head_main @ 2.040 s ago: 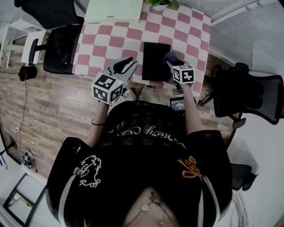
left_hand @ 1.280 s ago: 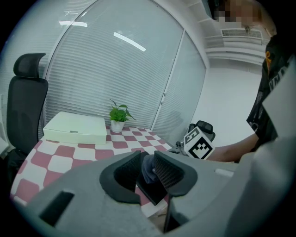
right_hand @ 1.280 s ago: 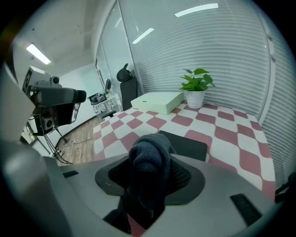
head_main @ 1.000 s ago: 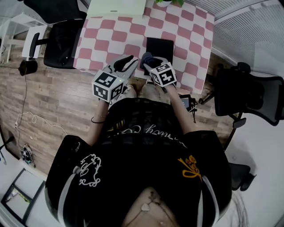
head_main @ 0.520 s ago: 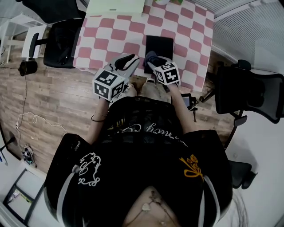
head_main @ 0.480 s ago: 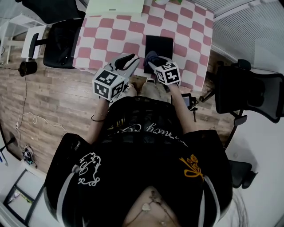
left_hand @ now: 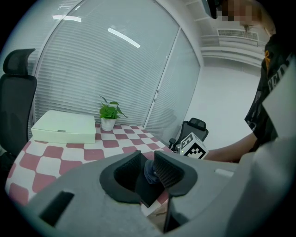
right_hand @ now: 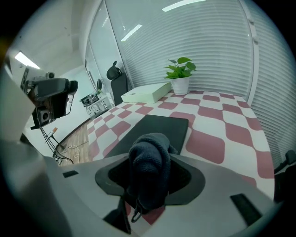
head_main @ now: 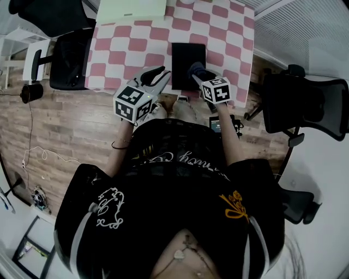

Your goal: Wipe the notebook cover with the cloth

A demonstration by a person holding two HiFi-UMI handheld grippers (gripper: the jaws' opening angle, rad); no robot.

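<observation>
A black notebook (head_main: 188,64) (right_hand: 157,128) lies flat near the front edge of the pink-and-white checked table (head_main: 232,38). My right gripper (head_main: 200,75) (right_hand: 149,185) is shut on a dark blue cloth (head_main: 196,70) (right_hand: 149,169), which rests at the notebook's near right corner. My left gripper (head_main: 155,79) (left_hand: 148,173) hovers open at the table's front edge, left of the notebook, with nothing between its fingers. Through its gap the cloth (left_hand: 149,170) shows in the distance.
A pale green box (head_main: 131,10) (right_hand: 145,92) and a potted plant (left_hand: 109,115) (right_hand: 179,76) sit at the table's far side. Black office chairs (head_main: 71,60) (head_main: 305,106) stand on both sides. A small screen device (head_main: 218,125) sits below the front edge.
My right gripper swept the cloth from the notebook's right side to its near left corner, then back right along the near edge. The left gripper stayed in place.
</observation>
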